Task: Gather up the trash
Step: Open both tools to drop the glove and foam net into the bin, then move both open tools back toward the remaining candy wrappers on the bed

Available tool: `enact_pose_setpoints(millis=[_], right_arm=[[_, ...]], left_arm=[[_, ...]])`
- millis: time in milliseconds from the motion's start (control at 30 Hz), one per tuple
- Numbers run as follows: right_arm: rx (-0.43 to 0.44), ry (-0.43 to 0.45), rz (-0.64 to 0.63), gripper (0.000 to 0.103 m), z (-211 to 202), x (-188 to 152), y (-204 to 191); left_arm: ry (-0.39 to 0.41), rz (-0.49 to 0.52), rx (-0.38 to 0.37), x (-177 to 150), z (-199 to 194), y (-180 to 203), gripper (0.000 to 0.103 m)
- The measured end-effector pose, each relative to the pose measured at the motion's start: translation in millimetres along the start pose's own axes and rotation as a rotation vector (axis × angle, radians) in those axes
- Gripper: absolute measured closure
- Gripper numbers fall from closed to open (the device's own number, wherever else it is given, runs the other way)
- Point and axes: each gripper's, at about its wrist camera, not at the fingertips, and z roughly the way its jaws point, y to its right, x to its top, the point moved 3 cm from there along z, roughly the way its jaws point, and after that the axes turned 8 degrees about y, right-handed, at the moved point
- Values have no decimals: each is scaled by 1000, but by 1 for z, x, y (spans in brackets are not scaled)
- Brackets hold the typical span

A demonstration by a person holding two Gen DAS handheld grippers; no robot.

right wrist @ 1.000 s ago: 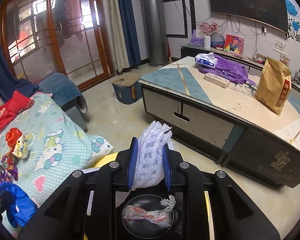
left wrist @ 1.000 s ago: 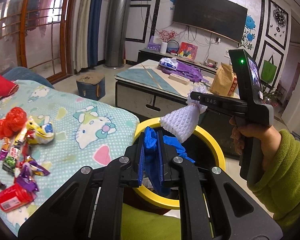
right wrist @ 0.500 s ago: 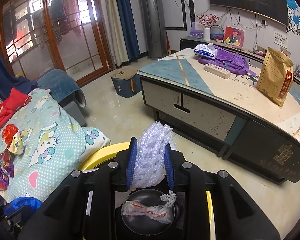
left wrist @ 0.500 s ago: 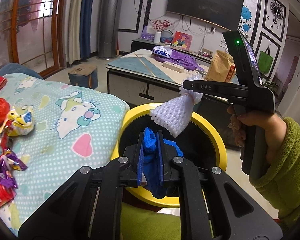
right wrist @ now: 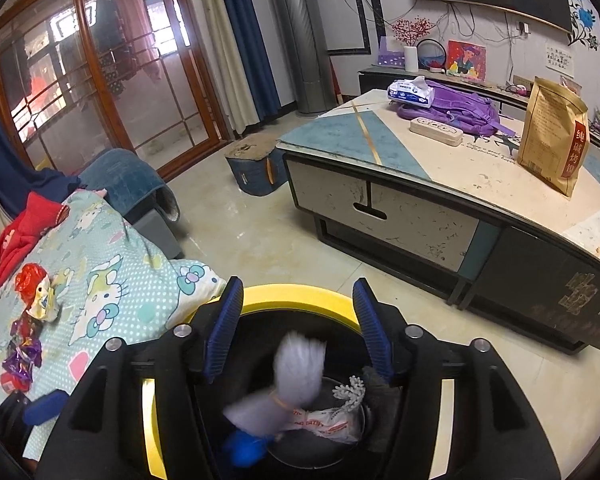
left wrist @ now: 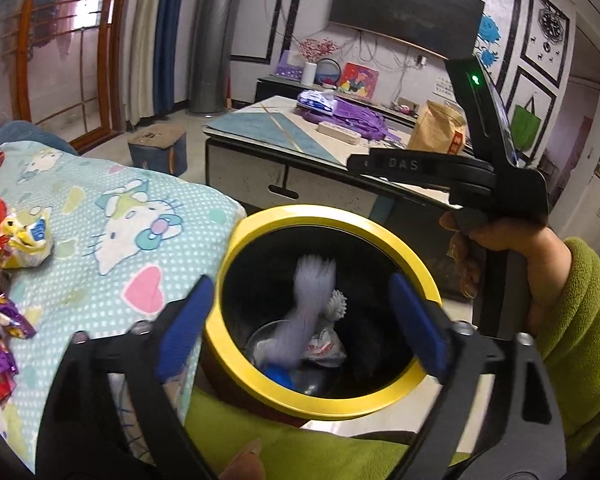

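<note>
both hand-held grippers spread wide, empty | foam net [right wrist: 296, 376] blurred in bin [left wrist: 260, 220] | blue scrap [right wrist: 244, 446] beneath, probably glove, half hidden

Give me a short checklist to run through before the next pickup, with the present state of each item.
1. Left claw open and empty: ok.
2. Right claw open and empty: ok.
3. White foam net inside the bin: ok, blurred, seemingly still falling.
4. Blue scrap at the bin bottom: ok.
5. Blanket free of trash: not ok, wrappers lie there.
6. Bin stands steady: cannot tell.
</note>
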Motion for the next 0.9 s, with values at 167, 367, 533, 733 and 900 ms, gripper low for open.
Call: enact_pose_setpoints(millis=[167, 367, 533, 733, 900], right_arm=[[12, 16, 5, 41, -4, 3, -5], [42, 31, -7, 38, -10, 6, -17], [70, 43, -17, 37, -17, 8, -29], [127, 71, -31, 36, -30, 11, -49], [179, 86, -62, 35, -40, 11, -72]], left_arm=[[26, -6, 32, 3, -11, -5, 11], [62, 2, 57, 8, -25, -8, 11], [87, -3, 73, 11, -35, -10, 11], [138, -3, 118, 17, -53, -17, 11], [176, -34, 170, 24, -68, -31, 11]])
